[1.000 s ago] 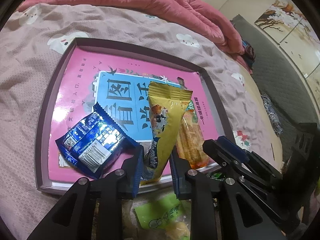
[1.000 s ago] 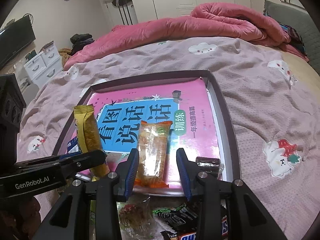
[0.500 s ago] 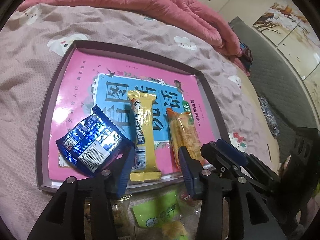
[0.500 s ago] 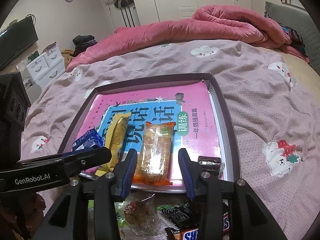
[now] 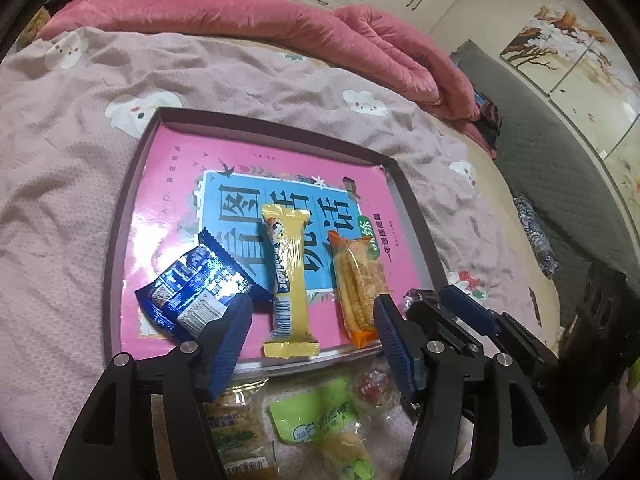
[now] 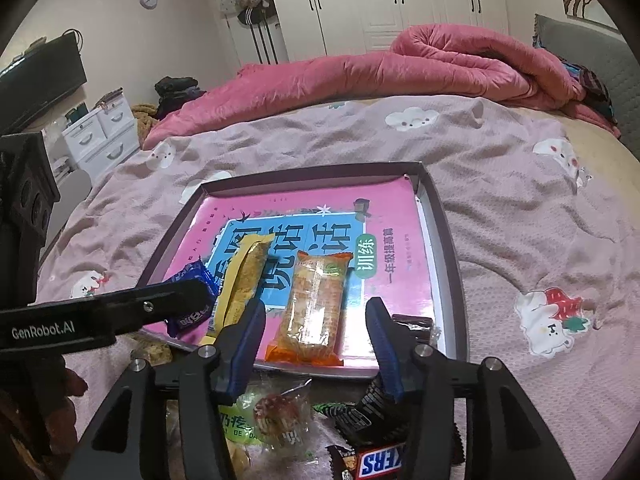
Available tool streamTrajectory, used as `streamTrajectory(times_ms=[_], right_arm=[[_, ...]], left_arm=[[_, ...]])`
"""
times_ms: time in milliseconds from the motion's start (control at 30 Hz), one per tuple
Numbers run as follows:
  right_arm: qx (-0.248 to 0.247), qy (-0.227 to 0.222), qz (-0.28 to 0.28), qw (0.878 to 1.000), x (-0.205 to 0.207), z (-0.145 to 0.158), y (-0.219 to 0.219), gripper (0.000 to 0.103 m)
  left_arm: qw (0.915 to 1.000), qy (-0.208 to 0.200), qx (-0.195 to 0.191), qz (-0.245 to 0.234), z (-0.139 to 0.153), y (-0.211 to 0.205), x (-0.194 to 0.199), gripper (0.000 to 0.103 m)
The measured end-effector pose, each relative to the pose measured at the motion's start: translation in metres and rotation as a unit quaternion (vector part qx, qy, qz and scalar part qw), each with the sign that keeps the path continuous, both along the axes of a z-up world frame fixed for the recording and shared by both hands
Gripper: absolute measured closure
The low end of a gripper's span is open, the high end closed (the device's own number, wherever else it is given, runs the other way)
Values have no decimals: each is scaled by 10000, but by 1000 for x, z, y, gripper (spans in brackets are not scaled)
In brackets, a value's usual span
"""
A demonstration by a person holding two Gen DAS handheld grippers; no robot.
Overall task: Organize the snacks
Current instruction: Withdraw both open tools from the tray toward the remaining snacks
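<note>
A shallow tray [image 5: 416,216] [image 6: 444,224] lined with a pink book cover lies on the bed. In it lie a blue snack packet [image 5: 196,288] [image 6: 192,280], a yellow bar [image 5: 286,280] [image 6: 244,276] and an orange wafer pack [image 5: 358,280] [image 6: 316,304], side by side. My left gripper [image 5: 312,328] is open and empty, just in front of the yellow bar. My right gripper [image 6: 316,328] is open and empty, astride the near end of the orange pack. A dark wrapped sweet [image 6: 412,324] lies at the tray's near right corner.
Loose snacks lie on the bed in front of the tray: a green packet [image 5: 316,420] [image 6: 240,424], a clear pack with a red sweet [image 5: 372,388] [image 6: 276,412], a Snickers bar [image 6: 376,460]. A rolled pink quilt [image 6: 360,72] lies at the far side.
My left gripper let go of the yellow bar, which now lies flat in the tray, and drew back with jaws wide. My right gripper backed off a little.
</note>
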State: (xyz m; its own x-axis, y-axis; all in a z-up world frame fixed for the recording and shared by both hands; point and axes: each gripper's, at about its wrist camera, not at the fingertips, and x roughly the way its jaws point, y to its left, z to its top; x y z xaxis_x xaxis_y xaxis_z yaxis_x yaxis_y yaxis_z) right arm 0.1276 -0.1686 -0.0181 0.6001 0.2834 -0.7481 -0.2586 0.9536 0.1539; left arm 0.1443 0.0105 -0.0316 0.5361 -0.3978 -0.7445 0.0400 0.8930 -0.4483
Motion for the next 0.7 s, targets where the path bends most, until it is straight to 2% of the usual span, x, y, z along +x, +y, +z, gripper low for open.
streamTrajectory(times_ms=[333,700], right_arm=[[84,-120,-51,9999,-7,11,-11,43],[-25,-309,-166,9994,-16,22,-21,40]], left_arm=[[9997,-110,214,7,13,5,-8,30],[9992,-273,276,109,31,20,-17,28]])
